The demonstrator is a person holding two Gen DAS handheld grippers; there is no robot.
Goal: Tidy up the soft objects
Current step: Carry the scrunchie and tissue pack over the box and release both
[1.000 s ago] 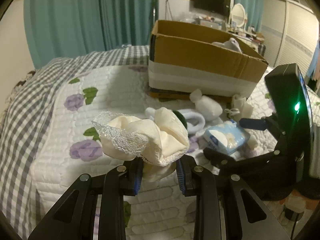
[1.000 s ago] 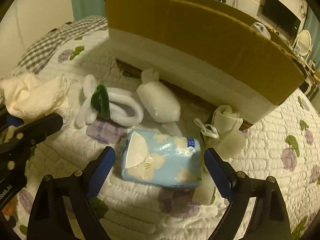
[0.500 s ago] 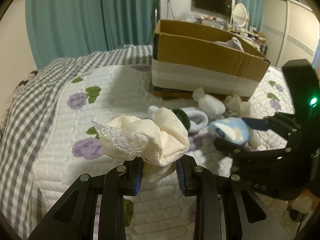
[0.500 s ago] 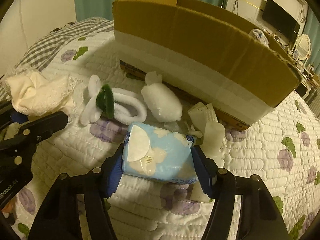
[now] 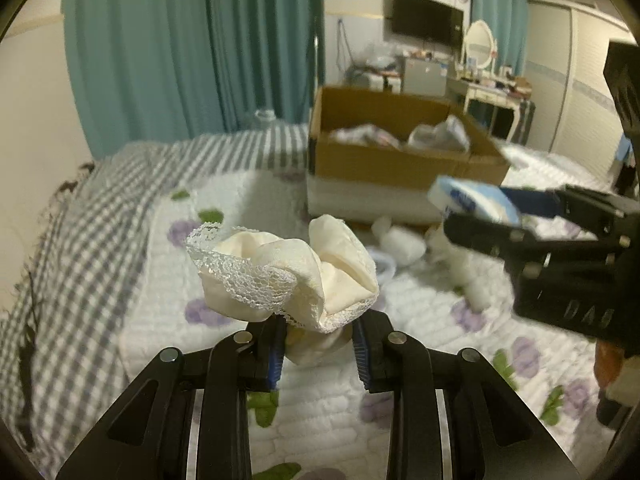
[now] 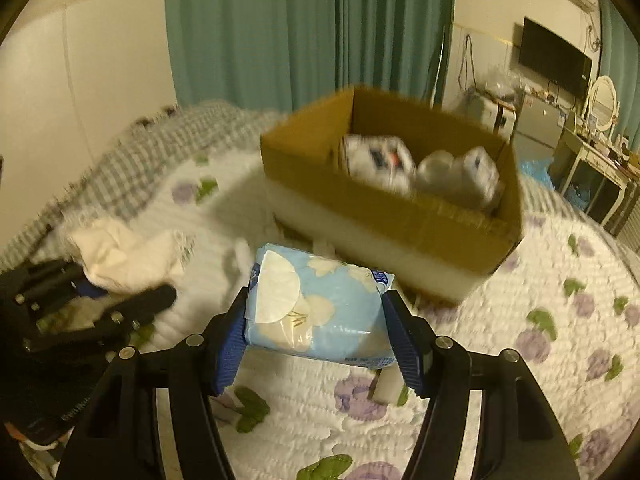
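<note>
Teal curtains (image 5: pixel 168 52) hang behind a bed covered by one white quilt (image 6: pixel 520 320), stitched in ridges and printed with purple flowers and green leaves, with a grey checked blanket (image 5: pixel 88 208) beyond it. One open cardboard box (image 6: pixel 400 216), brown with a white band along its base, sits on the quilt and holds a few crinkly plastic-wrapped bundles, too blurred to count.

Two grippers are up off the bed. The left gripper (image 5: pixel 318 346) is clamped on one cream cloth (image 5: pixel 296 276), bunched into soft folds and edged with open net lace. The right gripper (image 6: pixel 316 332) squeezes one pale blue tissue pack (image 6: pixel 316 308), a glossy, pillowy rectangle with white flower prints, held in front of the box. Several white fluffy pieces (image 5: pixel 400 242) lie on the quilt beside the box, blurred.
</note>
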